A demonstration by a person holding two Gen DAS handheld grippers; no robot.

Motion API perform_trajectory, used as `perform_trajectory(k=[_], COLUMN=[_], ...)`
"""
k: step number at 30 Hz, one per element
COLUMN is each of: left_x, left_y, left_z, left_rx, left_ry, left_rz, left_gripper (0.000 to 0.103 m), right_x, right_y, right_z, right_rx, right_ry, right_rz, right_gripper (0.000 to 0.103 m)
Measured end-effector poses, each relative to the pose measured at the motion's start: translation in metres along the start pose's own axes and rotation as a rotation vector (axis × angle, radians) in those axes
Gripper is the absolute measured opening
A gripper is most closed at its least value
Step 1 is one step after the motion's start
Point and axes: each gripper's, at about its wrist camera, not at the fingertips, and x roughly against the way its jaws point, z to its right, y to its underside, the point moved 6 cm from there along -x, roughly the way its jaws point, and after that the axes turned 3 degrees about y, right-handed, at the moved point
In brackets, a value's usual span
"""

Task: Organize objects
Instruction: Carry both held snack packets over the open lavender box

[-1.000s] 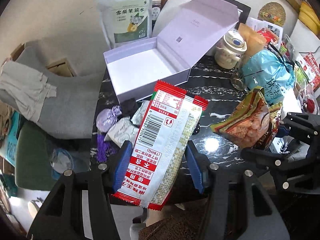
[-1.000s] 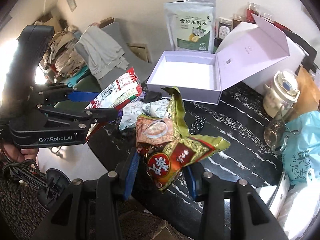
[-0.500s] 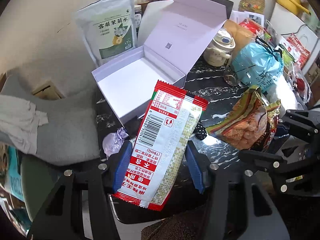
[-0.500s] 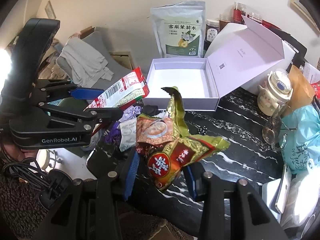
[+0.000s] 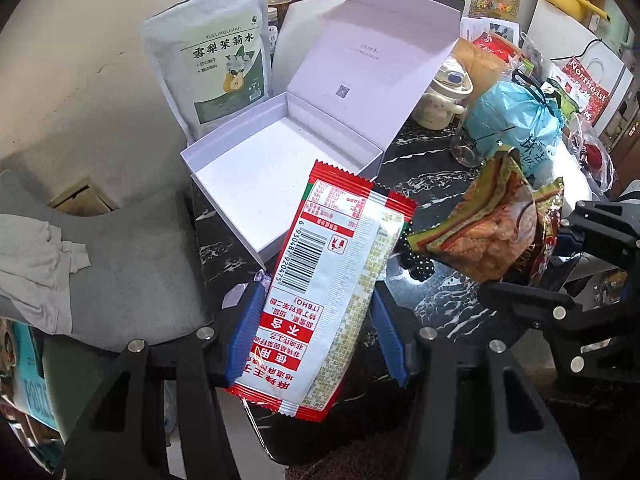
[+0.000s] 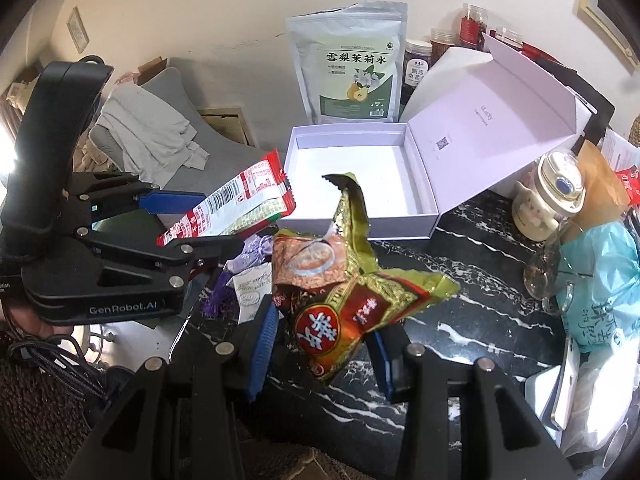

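Both tongs have carried their packets closer to the open white box (image 5: 256, 184), which now fills more of each view. Seen from the left wrist, the left tongs (image 5: 316, 334) clamp a red-and-white snack packet (image 5: 332, 280), whose top overlaps the box's near corner. Seen from the right wrist, the right tongs (image 6: 324, 346) pinch a crumpled green-and-red packet (image 6: 348, 292) above the dark marble desk (image 6: 480, 312), with the box straight ahead.

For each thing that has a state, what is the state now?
White box: lid open, nothing inside.
Red snack packet: sealed, held in the left tongs.
Green snack bag: crumpled, held in the right tongs.
Pear tea pouch: upright behind the box.
Cream jar: lid on.
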Motion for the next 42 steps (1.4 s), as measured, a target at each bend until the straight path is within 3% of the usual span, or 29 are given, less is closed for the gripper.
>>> perform_trajectory(k=[26, 42], left_x=[-0.106, -0.191], left_y=[-0.116, -0.157], left_z=[-0.069, -0.119], left_rx=[0.054, 0.065], left_ry=[-0.028, -0.054], left_rz=[-0.049, -0.119], left_gripper=[0.053, 0.053], right_x=[-0.097, -0.178], right_y=[-0.105, -0.145], right_z=[0.054, 0.099], right_rx=[-0.019, -0.087], right_ry=[0.028, 0.034], right_rz=[-0.064, -0.118], right_gripper=[0.043, 0.043])
